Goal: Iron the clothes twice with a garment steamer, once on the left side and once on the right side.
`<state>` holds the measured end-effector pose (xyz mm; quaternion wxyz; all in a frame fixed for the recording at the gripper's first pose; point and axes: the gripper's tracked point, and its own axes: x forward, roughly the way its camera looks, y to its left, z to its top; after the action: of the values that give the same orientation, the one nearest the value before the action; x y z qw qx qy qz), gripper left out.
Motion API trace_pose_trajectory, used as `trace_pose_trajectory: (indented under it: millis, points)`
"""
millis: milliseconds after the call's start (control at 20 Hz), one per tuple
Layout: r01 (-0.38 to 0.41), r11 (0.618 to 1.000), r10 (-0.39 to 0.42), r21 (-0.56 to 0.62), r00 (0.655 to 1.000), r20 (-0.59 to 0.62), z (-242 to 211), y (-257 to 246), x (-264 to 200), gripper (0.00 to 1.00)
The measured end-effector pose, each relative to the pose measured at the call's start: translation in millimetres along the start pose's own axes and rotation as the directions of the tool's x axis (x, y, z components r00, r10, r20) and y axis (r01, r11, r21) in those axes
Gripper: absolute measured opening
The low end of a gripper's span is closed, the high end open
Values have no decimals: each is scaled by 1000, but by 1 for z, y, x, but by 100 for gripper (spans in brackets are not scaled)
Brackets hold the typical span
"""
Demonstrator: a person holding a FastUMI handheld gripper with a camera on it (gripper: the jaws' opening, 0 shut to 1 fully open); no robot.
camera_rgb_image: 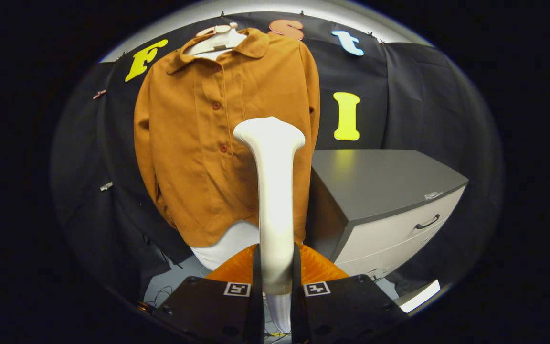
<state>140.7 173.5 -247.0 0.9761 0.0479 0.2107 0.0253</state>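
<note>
My tongs (276, 286) clamp the white garment steamer (273, 191) upright, its head before the orange button-up shirt (194, 143).

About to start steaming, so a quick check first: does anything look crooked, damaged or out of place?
Nothing stands out. The gripper is shut on the steamer, held upright before the buttoned orange shirt on its mannequin; the cabinet alongside has its drawers closed.

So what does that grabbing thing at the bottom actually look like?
The tool is two flat, upright fingers rising side by side from two dark, boxy, angular blocks. Each block carries a small square black-and-white coded marker on its top face, near the finger. Round screw holes dot the blocks lower down, and thin cables trail below them.
</note>
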Motion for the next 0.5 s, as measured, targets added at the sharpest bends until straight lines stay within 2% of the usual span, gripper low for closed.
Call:
trace_pose_trajectory:
  millis: [250,500]
  points:
    - [15,1000,-11,-21,986,167,70,-1,-58,25]
    - [21,998,-6,-55,963,270,120,11,-93,25]
